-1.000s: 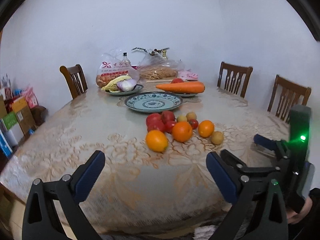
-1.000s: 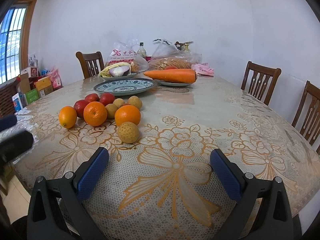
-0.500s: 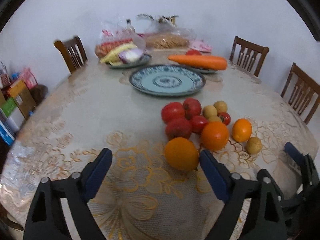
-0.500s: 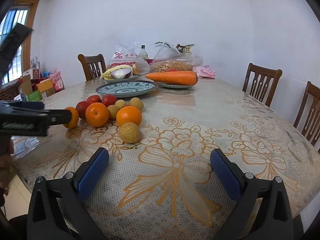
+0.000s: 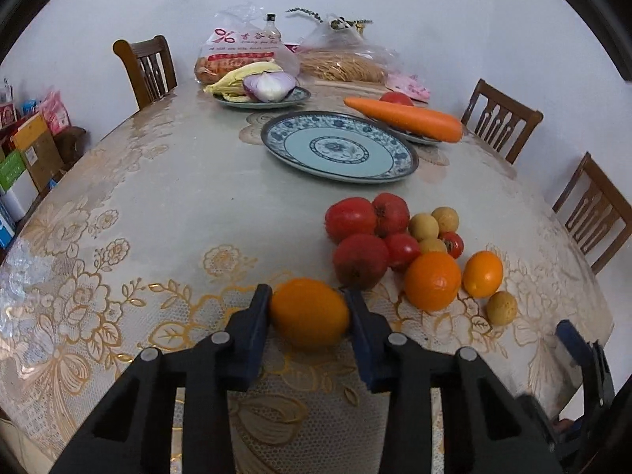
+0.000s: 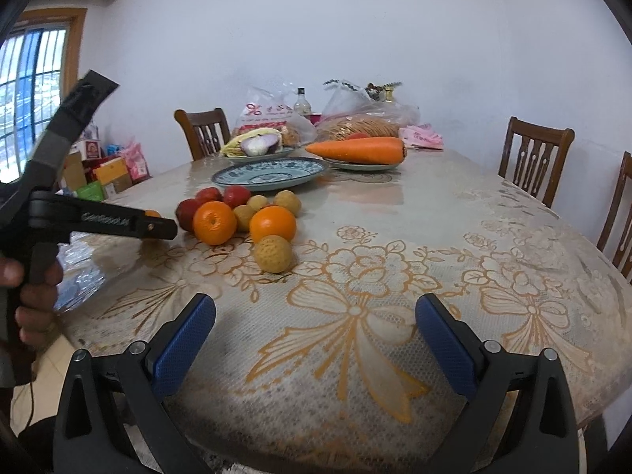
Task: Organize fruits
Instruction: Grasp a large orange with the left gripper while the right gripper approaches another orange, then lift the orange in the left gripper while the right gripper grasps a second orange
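Now the left gripper [image 5: 309, 312] squeezed the orange [image 5: 309, 313] near the table's [image 5: 166, 197] front edge, so grabbing looked done. Next it probably needed lifting to the blue plate [image 5: 339, 148] mid-table, while the right gripper [image 6: 315, 330] waited wide open, holding nothing.

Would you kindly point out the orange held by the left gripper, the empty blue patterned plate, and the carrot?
orange [image 5: 309, 312], left wrist view, middle of its peel between the jaws.
blue patterned plate [image 5: 339, 149], left wrist view, its bare centre.
carrot [image 6: 357, 149], right wrist view, middle of its body.
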`<move>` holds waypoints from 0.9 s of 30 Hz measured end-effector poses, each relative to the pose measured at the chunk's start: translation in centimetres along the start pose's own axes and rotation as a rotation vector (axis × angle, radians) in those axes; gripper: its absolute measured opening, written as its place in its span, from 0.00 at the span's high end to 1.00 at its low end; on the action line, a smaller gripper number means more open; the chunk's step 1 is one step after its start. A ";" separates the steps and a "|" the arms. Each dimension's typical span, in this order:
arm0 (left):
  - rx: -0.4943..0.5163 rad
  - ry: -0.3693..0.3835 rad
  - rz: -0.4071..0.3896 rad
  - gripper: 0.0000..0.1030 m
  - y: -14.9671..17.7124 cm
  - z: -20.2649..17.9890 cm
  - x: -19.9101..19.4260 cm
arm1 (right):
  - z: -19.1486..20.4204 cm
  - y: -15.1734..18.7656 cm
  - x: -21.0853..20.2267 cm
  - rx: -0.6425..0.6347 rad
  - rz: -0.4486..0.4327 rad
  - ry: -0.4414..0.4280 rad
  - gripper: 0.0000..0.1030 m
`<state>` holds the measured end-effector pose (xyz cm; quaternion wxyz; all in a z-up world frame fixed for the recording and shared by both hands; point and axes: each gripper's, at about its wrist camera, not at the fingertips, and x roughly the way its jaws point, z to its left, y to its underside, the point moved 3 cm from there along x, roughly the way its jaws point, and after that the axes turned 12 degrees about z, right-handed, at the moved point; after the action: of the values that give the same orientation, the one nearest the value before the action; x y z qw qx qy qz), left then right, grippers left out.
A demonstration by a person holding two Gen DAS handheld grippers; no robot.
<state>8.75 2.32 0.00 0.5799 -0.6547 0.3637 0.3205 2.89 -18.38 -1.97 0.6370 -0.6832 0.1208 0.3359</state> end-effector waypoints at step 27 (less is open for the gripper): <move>0.128 0.049 -0.074 0.62 1.5 -1.1 -0.6 | 0.9 -6.8 4.9 -0.209 0.327 -0.184 0.44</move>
<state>7.16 1.21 -0.19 0.6228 -0.6370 0.3732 0.2590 10.30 -15.14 0.41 0.5080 -0.6835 0.1358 0.5063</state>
